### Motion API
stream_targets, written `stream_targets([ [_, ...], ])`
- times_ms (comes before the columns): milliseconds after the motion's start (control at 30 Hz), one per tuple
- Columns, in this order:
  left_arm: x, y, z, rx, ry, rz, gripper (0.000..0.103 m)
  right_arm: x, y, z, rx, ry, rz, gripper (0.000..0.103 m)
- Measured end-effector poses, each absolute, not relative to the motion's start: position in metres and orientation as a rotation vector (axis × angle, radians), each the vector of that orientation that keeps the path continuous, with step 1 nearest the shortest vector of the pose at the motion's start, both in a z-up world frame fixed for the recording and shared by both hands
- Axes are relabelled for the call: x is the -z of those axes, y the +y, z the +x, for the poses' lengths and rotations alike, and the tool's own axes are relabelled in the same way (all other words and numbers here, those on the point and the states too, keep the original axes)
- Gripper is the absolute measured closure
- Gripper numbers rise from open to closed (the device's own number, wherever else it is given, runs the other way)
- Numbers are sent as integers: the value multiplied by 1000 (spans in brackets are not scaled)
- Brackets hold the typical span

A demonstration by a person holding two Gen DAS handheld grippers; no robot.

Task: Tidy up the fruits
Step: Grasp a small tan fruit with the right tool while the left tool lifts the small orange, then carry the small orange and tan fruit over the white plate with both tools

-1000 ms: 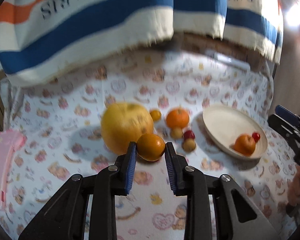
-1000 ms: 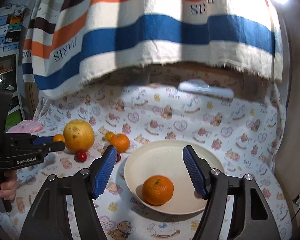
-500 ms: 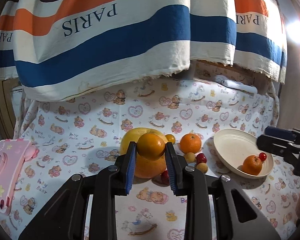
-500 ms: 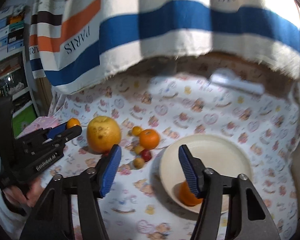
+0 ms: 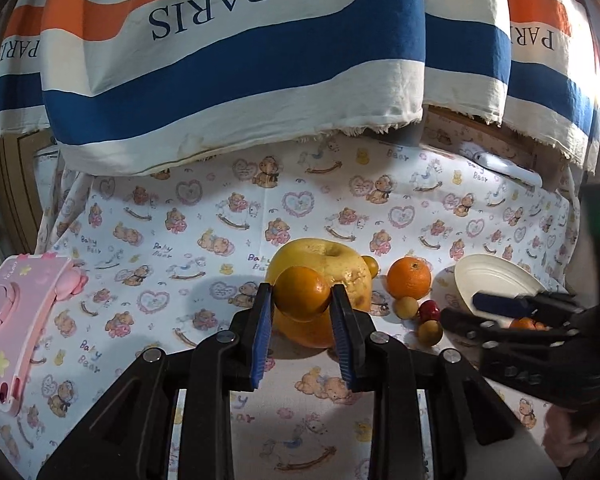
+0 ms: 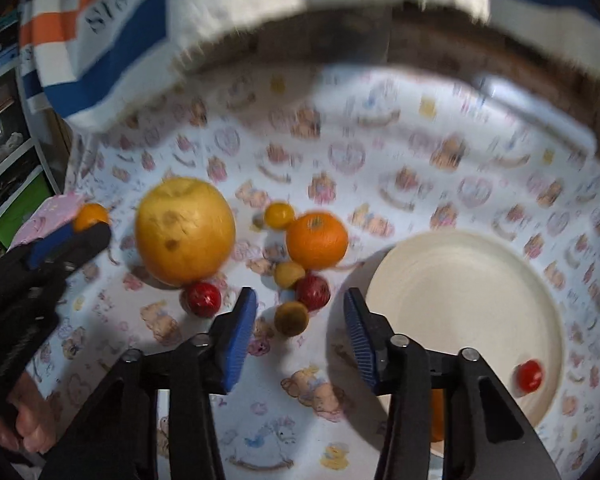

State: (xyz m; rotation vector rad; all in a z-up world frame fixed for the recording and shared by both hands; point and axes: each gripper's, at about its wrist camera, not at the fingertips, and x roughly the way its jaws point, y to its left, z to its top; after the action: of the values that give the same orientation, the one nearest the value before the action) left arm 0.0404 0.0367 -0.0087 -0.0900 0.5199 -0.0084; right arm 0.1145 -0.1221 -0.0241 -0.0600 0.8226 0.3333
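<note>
The left claw (image 5: pixel 300 312) was found clamped on a tangerine (image 5: pixel 300 293); the right claw (image 6: pixel 300 330) gaped empty. Two fruits were plated (image 6: pixel 460 280); most remained outside.

Left gripper (image 5: pixel 301 312) clamping a mandarin (image 5: pixel 301 294), pomelo (image 5: pixel 324 276) behind, plate (image 5: pixel 496 280) right, possibly holding fruit

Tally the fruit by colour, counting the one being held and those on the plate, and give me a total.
Large yellow fruit: 1
Oranges: 3
Small yellow fruit: 1
Small tan fruits: 2
Small red fruits: 3
Total: 10
</note>
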Motion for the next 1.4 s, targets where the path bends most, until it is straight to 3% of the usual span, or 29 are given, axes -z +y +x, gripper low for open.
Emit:
stream_targets([
  [400,9,37,43,-13,548,-83,75,50,-112,128,-323,897,-70,65],
  [567,8,39,42,-12,541,-92,75,54,-111,128,-333,907,-58,79],
  [667,7,38,41,-8,529,-77,75,50,-117,124,-379,913,3,79],
  [1033,-15,46,23,110,442,-157,75,-5,-163,72,-378,675,22,79],
  [1400,-26,33,5,100,341,-58,75,-58,-210,27,-377,463,31,79],
])
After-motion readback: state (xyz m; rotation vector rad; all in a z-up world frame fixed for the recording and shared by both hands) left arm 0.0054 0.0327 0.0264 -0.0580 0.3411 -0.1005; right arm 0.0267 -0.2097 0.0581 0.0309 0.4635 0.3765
